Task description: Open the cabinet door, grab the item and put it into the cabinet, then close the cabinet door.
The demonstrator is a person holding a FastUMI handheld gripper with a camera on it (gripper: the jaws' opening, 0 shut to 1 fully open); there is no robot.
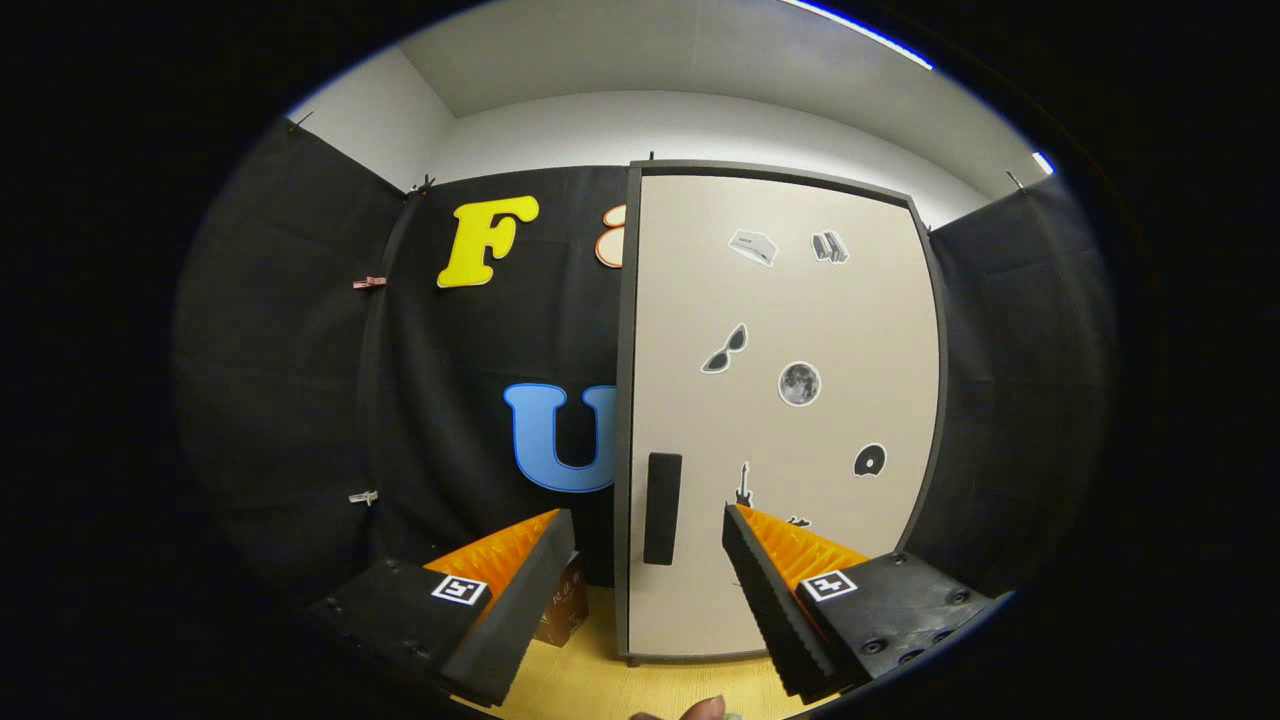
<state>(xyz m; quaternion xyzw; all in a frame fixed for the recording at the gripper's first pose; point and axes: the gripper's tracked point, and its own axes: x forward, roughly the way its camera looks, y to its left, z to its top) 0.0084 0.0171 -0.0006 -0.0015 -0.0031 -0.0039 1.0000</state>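
well, tool point(650, 525) wide open, empty

Beige cabinet door point(785, 400) shut, upright — brown box point(562, 605) on the table beside it.

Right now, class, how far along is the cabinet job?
Nothing looks done: the cabinet door is shut. The gripper is open and empty, its fingers either side of the handle, which lies ahead of them. A brown box sits beside the cabinet. Left: open the door, put the item inside, close it.
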